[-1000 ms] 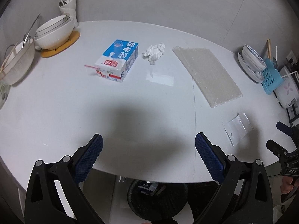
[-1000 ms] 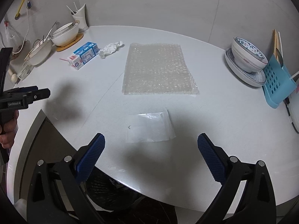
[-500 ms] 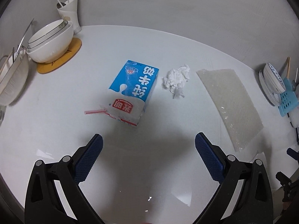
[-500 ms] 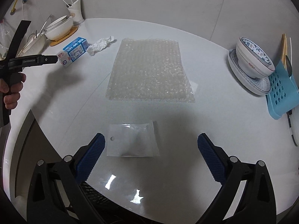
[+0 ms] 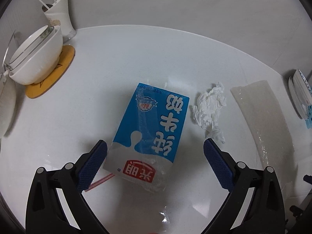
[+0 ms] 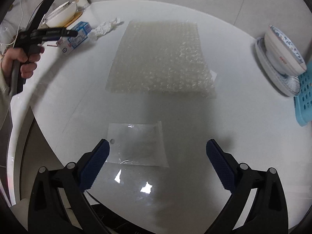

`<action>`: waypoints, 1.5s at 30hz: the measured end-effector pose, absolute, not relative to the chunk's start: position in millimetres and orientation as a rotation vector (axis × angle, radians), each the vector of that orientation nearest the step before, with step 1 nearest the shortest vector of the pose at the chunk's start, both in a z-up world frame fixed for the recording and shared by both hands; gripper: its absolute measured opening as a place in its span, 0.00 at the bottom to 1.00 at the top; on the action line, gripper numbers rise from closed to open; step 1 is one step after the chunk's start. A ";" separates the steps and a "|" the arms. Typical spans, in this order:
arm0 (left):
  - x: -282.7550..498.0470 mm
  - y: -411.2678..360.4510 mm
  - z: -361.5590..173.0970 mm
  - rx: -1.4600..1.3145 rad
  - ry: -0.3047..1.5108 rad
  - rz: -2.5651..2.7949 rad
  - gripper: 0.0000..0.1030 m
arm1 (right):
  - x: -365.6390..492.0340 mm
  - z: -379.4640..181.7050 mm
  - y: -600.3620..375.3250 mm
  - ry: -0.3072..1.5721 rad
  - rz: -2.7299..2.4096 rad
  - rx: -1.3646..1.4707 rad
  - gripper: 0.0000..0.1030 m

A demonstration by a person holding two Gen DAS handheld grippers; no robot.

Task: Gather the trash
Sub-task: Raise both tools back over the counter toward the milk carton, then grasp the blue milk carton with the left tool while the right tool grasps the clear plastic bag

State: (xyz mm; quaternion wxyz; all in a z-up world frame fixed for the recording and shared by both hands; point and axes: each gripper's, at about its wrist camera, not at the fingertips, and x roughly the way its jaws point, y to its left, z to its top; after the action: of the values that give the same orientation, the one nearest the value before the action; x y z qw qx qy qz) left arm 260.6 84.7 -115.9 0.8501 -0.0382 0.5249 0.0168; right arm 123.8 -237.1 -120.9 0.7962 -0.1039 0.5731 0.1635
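A blue and white milk carton [image 5: 150, 132] lies flat on the white round table [image 5: 120, 58], a pink straw [image 5: 101, 181] at its near end. My left gripper [image 5: 156, 154] is open, its fingers either side of the carton's near end. A crumpled white tissue [image 5: 210, 109] lies right of the carton. A sheet of bubble wrap [image 6: 161, 58] lies mid-table. A small clear plastic bag [image 6: 136, 144] lies near the table edge. My right gripper [image 6: 158, 156] is open over that bag, its left finger [image 6: 97, 159] at the bag's left edge.
White bowls [image 5: 37, 58] on a yellow mat and a cup with sticks [image 5: 58, 17] stand at the back left. A patterned bowl on plates [image 6: 282, 52] and a blue rack [image 6: 304, 97] stand at the right. The left gripper and hand [image 6: 29, 44] show in the right wrist view.
My left gripper has moved forward to the milk carton, which now sits between its fingers. My right gripper has moved forward and down onto the clear plastic bag.
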 end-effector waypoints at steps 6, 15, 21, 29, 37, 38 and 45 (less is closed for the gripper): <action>272.4 86.4 -120.9 -0.049 1.117 0.052 0.93 | 127.2 -137.9 -212.8 1.306 0.355 -0.238 0.93; 280.7 95.7 -131.0 -0.070 1.158 0.103 0.70 | 133.8 -162.1 -192.7 1.410 0.307 -0.279 0.86; 273.9 93.3 -128.8 -0.059 1.161 0.108 0.64 | 137.2 -158.4 -192.6 1.407 0.270 -0.253 0.74; 261.1 92.8 -125.0 -0.093 1.176 0.120 0.60 | 144.4 -151.8 -189.1 1.417 0.254 -0.234 0.43; 243.4 83.2 -112.8 -0.113 1.178 0.128 0.60 | 167.4 -149.8 -216.0 1.456 0.268 -0.099 0.05; 239.7 81.3 -110.7 -0.116 1.177 0.128 0.60 | 169.7 -150.2 -220.5 1.460 0.286 -0.059 0.04; 220.3 78.2 -97.7 -0.132 1.158 0.129 0.60 | 175.8 -140.4 -241.9 1.430 0.316 -0.008 0.03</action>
State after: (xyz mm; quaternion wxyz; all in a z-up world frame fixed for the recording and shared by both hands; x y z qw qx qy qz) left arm 220.3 78.2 -97.7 0.8329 -0.0621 0.5466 0.0607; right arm 175.8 -241.9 -140.4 0.7435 -0.0037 0.6529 0.1444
